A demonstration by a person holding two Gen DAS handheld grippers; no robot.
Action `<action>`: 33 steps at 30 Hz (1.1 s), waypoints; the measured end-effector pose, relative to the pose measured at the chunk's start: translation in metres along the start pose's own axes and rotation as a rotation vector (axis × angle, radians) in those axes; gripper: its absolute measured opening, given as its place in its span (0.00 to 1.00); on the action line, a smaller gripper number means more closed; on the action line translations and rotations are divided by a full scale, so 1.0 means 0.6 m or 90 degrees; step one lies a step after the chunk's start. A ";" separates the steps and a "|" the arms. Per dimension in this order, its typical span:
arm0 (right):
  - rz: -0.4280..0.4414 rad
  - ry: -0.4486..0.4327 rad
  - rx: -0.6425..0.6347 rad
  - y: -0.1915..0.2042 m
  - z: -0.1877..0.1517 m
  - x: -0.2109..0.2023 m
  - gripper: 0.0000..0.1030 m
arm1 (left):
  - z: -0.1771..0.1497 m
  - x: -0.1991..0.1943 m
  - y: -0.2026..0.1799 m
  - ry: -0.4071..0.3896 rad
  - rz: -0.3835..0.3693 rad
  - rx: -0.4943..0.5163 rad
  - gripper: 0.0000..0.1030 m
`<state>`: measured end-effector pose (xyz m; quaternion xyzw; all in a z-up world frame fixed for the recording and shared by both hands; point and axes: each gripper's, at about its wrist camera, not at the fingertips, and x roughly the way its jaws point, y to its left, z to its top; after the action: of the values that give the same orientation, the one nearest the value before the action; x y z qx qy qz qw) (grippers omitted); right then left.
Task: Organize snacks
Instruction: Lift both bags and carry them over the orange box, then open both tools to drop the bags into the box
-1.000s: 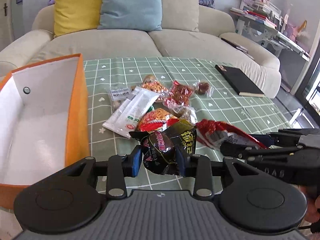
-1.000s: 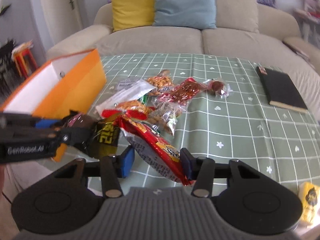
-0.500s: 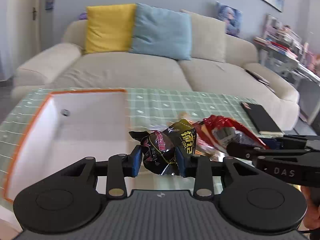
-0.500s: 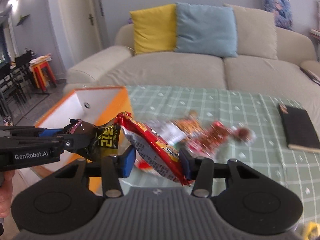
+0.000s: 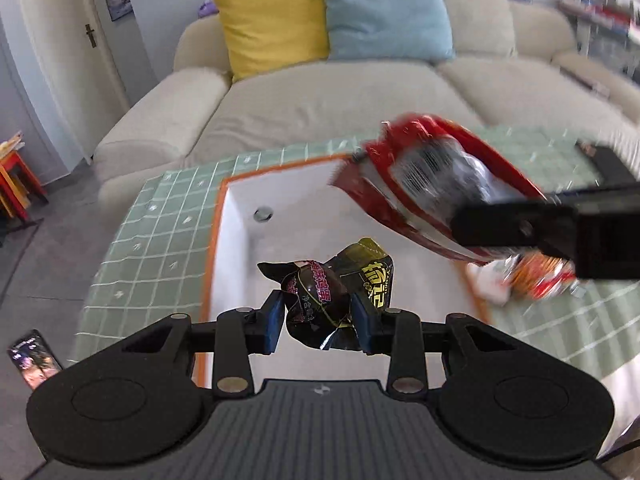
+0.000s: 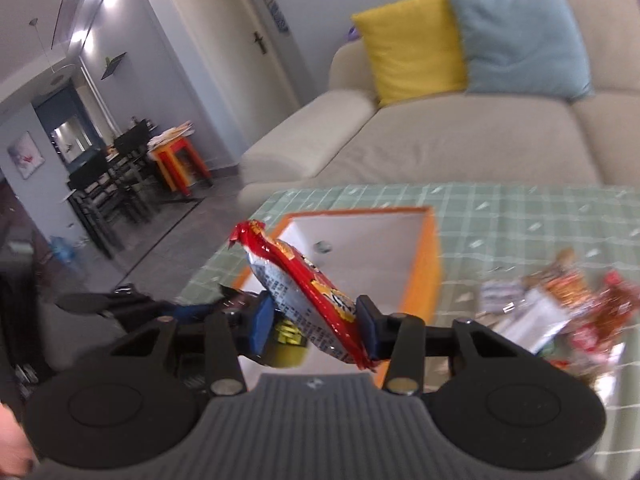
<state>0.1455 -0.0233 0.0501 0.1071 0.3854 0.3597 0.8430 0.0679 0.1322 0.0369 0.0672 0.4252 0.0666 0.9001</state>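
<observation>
My left gripper (image 5: 316, 322) is shut on a crumpled black snack packet (image 5: 332, 292) with yellow and pink print, held above the white inside of the orange box (image 5: 218, 216). My right gripper (image 6: 314, 326) grips a red and silver snack bag (image 6: 304, 292); its jaws are closing on the bag, which sticks up to the left over the orange box (image 6: 426, 264). In the left wrist view that red bag (image 5: 432, 184) hangs over the box's right side, with the right gripper's black finger across it.
The box stands on a table with a green checked cloth (image 5: 160, 232). Several loose snack packets (image 6: 560, 312) lie to the right of the box. A beige sofa (image 5: 320, 92) with yellow and blue cushions is behind. A phone (image 5: 34, 360) lies lower left.
Both grippers have risen and swung left with their packets, from over the snack pile to above the orange box. The right jaws have narrowed slightly on the red bag.
</observation>
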 end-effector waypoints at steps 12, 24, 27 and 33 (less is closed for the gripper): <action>-0.019 0.176 0.047 0.024 -0.025 0.151 0.36 | -0.036 0.092 0.004 0.145 -0.033 0.099 0.40; -0.031 0.290 0.033 0.019 -0.045 0.230 0.37 | -0.043 0.147 0.023 0.242 -0.057 0.138 0.41; -0.028 0.292 0.037 0.019 -0.048 0.230 0.37 | -0.045 0.149 0.026 0.247 -0.050 0.133 0.46; -0.029 0.271 0.016 0.024 -0.042 0.213 0.48 | -0.041 0.132 0.026 0.221 -0.042 0.123 0.71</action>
<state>0.1765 0.0729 -0.0336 0.0306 0.5618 0.3499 0.7490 0.0976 0.1629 -0.0357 0.1270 0.5805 0.0065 0.8043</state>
